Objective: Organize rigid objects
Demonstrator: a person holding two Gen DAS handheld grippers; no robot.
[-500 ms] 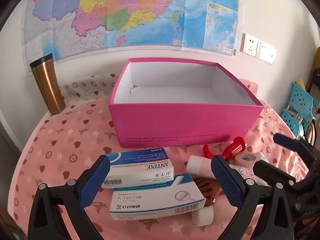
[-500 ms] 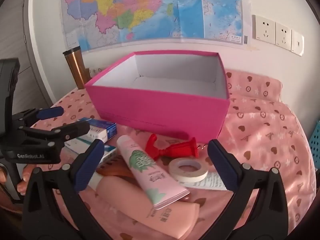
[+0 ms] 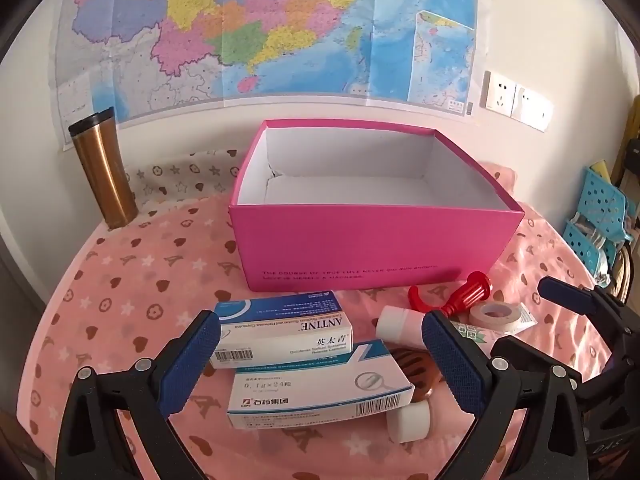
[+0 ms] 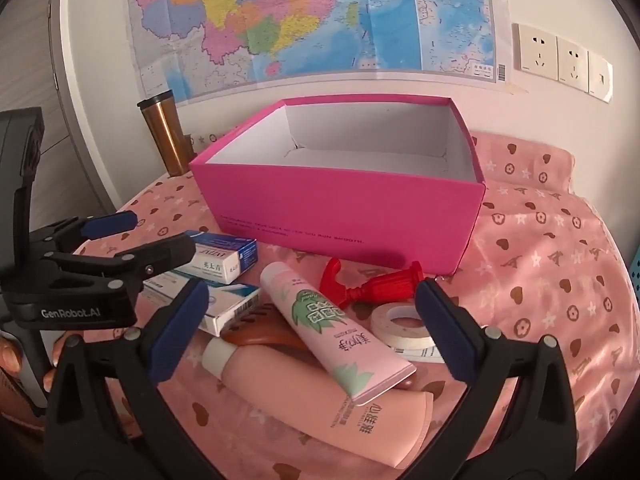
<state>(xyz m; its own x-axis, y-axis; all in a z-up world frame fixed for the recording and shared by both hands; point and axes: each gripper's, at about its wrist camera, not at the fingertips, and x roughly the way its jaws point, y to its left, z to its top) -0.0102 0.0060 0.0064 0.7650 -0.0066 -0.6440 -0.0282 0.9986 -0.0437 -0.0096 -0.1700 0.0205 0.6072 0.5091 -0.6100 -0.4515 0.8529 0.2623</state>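
Pink box open-topped at 12 o'clock, ready for filling. Clutter unsorted on table: two cartons between left tongs, tubes between right tongs. Both tongs spread wide, empty, poised above the pile to pick.

The upper medicine box, left of centre in the left wrist view, reads "ANTINE" upside down. The lower medicine box below it shows "0.1g×24". The pink box at centre carries small dark print on its front wall, roughly "THE COURSE OF TRUE LOVE NEVER DID RUN SMOOTH". At the left edge of the right wrist view, the left gripper bears "GenRobot.AI" on its body.
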